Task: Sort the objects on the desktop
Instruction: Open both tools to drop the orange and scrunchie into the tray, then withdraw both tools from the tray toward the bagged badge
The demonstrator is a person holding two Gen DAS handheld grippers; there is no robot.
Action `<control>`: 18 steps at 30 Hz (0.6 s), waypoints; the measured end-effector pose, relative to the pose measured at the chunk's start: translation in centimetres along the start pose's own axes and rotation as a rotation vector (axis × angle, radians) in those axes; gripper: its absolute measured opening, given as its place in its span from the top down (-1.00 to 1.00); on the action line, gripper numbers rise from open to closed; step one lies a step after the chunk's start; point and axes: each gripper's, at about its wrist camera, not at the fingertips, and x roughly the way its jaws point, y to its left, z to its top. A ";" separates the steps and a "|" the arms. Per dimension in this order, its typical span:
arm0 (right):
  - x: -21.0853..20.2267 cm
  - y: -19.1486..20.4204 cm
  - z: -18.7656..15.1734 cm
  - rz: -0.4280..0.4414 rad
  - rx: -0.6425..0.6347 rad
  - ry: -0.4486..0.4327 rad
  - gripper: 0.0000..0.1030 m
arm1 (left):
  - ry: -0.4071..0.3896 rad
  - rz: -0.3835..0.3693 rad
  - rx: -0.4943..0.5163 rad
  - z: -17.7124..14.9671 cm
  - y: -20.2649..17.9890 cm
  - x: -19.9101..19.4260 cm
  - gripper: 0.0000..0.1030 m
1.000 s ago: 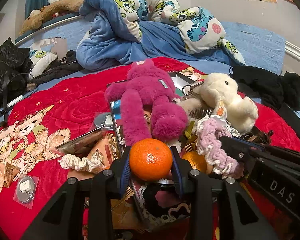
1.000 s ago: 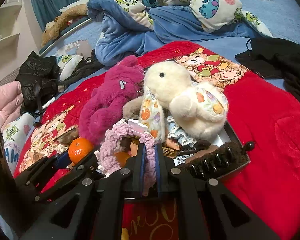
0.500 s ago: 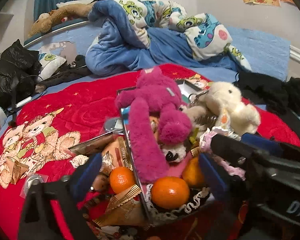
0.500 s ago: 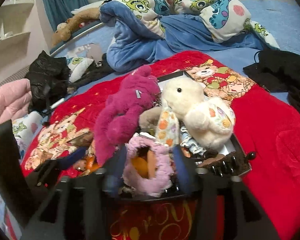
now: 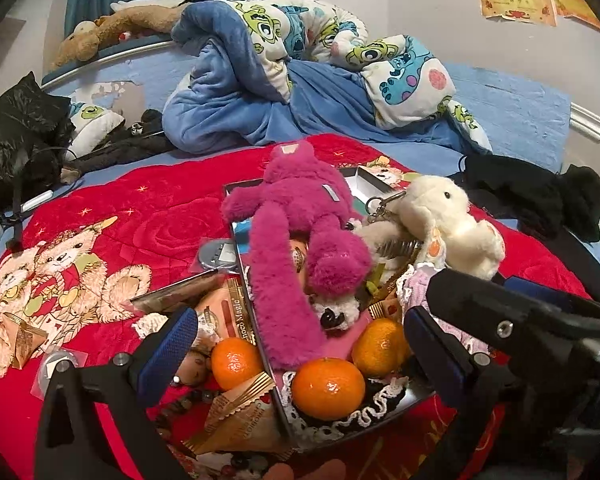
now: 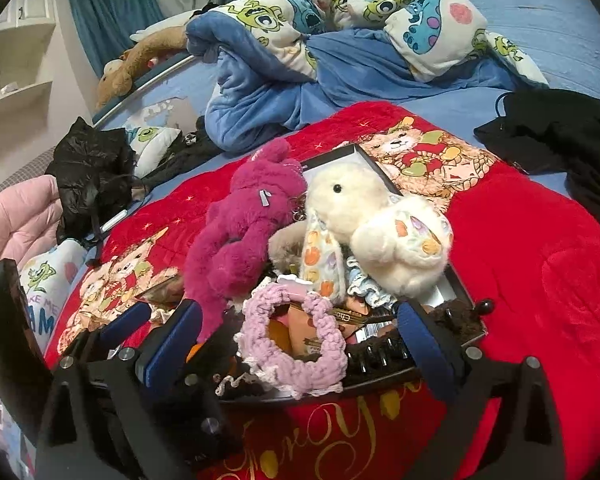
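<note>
Hovering low over the near end of the tray (image 5: 414,394), the left gripper (image 5: 300,356) has its jaws spread wide and holds nothing. Between its blue pads sits an orange (image 5: 328,388) on a black lace cloth (image 5: 364,414) inside the tray. A second orange (image 5: 380,346) lies just behind it in the tray, and a third orange (image 5: 236,363) lies outside the tray's left wall, on the red blanket (image 5: 148,220). A gold snack packet (image 5: 240,416) is just in front of that third one.

The long arm of the pink plush toy (image 5: 300,232) reaches down between the oranges and crowds the middle of the tray. The cream rabbit toy (image 5: 448,220) leans on the tray's right side, touching the pink one.

The right gripper (image 6: 300,340) is also wide open and empty. A pink crochet ring (image 6: 296,336) rests between its pads, on the pile at the tray's near edge. A black hairbrush (image 6: 384,350) lies just right of the ring, close to the right pad. Behind the tray are a blue quilt (image 6: 300,92) and black clothes (image 6: 560,136), well apart from both grippers.
</note>
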 end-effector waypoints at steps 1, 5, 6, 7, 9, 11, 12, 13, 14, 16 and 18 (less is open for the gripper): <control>0.0 0.0 0.0 0.001 0.000 -0.001 -0.93 | -0.003 0.004 0.003 0.0 0.0 0.0 -1.00; -0.1 0.1 0.1 0.004 -0.006 -0.002 -0.93 | -0.006 0.004 -0.002 0.1 0.3 -0.3 -1.00; -0.2 0.2 0.1 0.004 -0.007 -0.003 -0.93 | -0.004 0.002 -0.004 0.1 0.4 -0.4 -1.00; -0.2 0.2 0.1 0.003 -0.007 -0.004 -0.93 | 0.000 -0.003 -0.011 0.2 0.8 -0.5 -1.00; -0.4 0.4 0.2 0.005 -0.008 -0.009 -0.93 | -0.001 -0.002 -0.028 0.4 1.5 -1.0 -1.00; -0.6 0.6 0.4 0.011 -0.007 -0.019 -0.93 | -0.007 0.013 -0.040 0.7 2.6 -1.6 -1.00; -0.8 0.9 0.4 0.014 -0.011 -0.022 -0.93 | -0.006 0.023 -0.042 0.9 3.2 -2.0 -1.00; -1.1 1.3 0.5 0.012 -0.019 -0.027 -0.93 | -0.009 0.034 -0.043 1.0 4.0 -2.5 -1.00; -1.4 1.9 0.5 0.005 -0.036 -0.042 -0.96 | -0.012 0.042 -0.045 1.1 4.4 -2.8 -1.00; -2.0 3.0 0.6 0.005 -0.062 -0.068 -0.97 | -0.014 0.075 -0.056 1.3 6.0 -4.0 -1.00; -2.6 4.2 0.6 0.025 -0.079 -0.090 -1.00 | -0.015 0.099 -0.072 1.7 7.5 -5.1 -1.00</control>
